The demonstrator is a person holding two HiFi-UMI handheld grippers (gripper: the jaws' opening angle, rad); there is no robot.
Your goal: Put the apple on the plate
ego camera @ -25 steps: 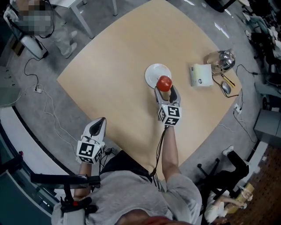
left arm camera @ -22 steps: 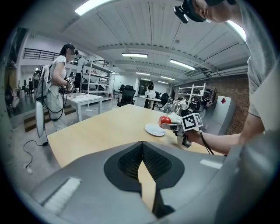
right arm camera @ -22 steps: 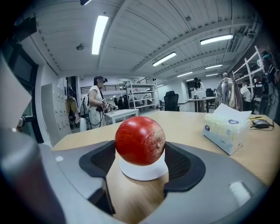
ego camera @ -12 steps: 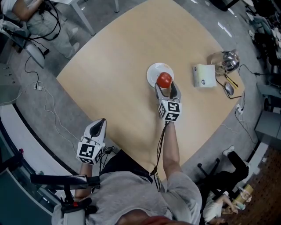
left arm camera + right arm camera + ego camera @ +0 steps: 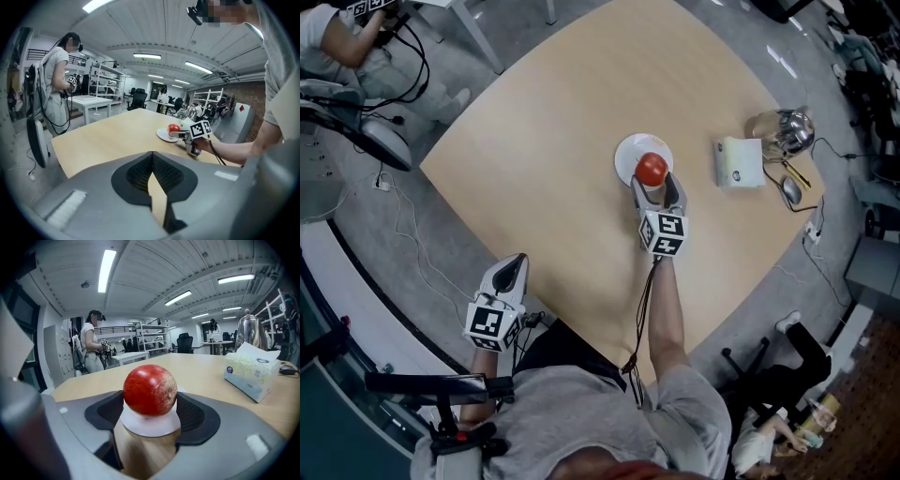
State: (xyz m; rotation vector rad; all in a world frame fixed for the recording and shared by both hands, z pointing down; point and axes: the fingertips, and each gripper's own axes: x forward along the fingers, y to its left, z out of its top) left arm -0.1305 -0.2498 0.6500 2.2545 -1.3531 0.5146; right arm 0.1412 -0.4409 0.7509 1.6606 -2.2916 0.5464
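Note:
A red apple (image 5: 652, 170) sits between the jaws of my right gripper (image 5: 653, 184), which is shut on it with both pads touching its sides. It is over the near edge of the small white plate (image 5: 628, 155) in the middle of the wooden table. In the right gripper view the apple (image 5: 150, 390) fills the gap of the right gripper (image 5: 150, 403), with the plate (image 5: 150, 425) just under it; whether the two touch is unclear. My left gripper (image 5: 514, 261) hangs shut and holds nothing, off the table's near left edge. From the left gripper (image 5: 152, 154) view the apple (image 5: 174, 127) shows far off.
A tissue box (image 5: 739, 161) lies right of the plate, with a metal kettle (image 5: 787, 127) and a mouse (image 5: 784, 187) beyond it near the table's right corner. Another person (image 5: 56, 79) stands past the far left corner. Cables (image 5: 403, 225) trail on the floor at left.
The right gripper has carried the apple slightly farther over the plate. The left gripper has stayed in place. The person at the far left has shifted.

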